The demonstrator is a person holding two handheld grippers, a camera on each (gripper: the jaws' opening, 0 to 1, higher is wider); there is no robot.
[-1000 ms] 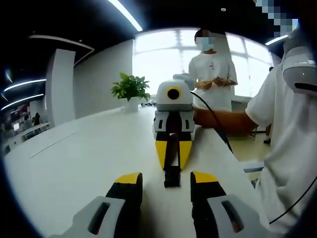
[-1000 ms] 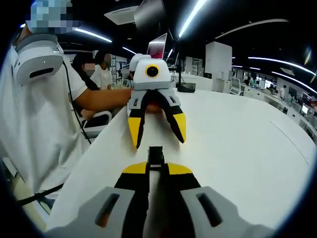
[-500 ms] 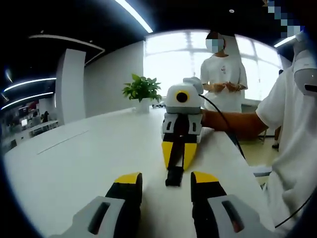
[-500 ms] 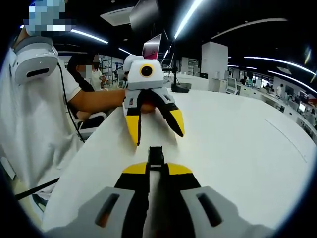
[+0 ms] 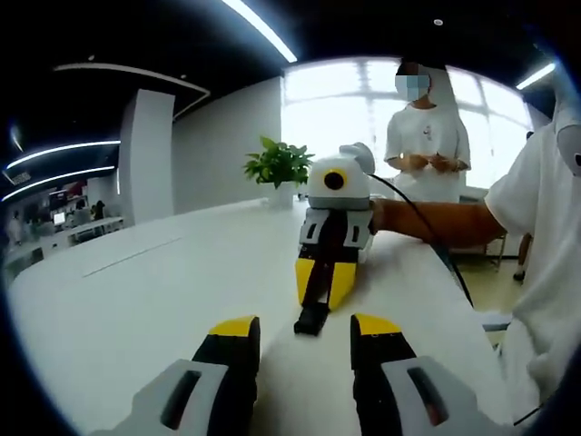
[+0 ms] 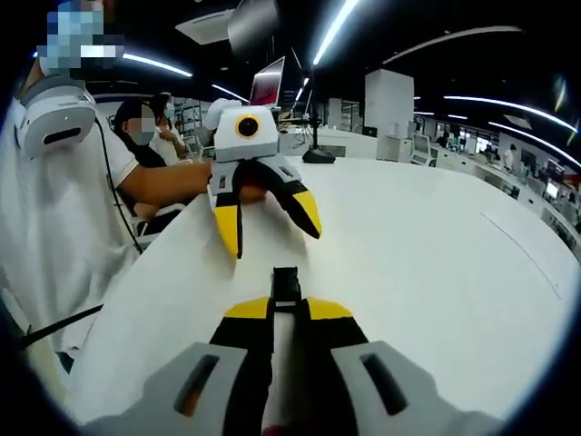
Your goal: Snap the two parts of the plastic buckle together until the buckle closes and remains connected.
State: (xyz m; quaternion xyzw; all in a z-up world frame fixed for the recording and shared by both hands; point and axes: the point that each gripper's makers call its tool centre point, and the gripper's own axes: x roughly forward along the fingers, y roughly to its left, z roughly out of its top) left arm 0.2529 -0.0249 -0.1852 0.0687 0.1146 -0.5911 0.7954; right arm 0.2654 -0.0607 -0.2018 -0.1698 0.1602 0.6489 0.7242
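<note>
You had no readable text in front of you: nothing legible, no label, brand, number or sign, stood on anything in either view.

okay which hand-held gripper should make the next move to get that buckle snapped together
Probably the left hand-held gripper: it is open and empty, facing the black buckle piece that the right hand-held gripper grips shut. I cannot see a second buckle part.

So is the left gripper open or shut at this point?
Open. In the right gripper view the left gripper has its yellow-tipped jaws spread with nothing between them, while the right gripper is shut on the black buckle piece.
</note>
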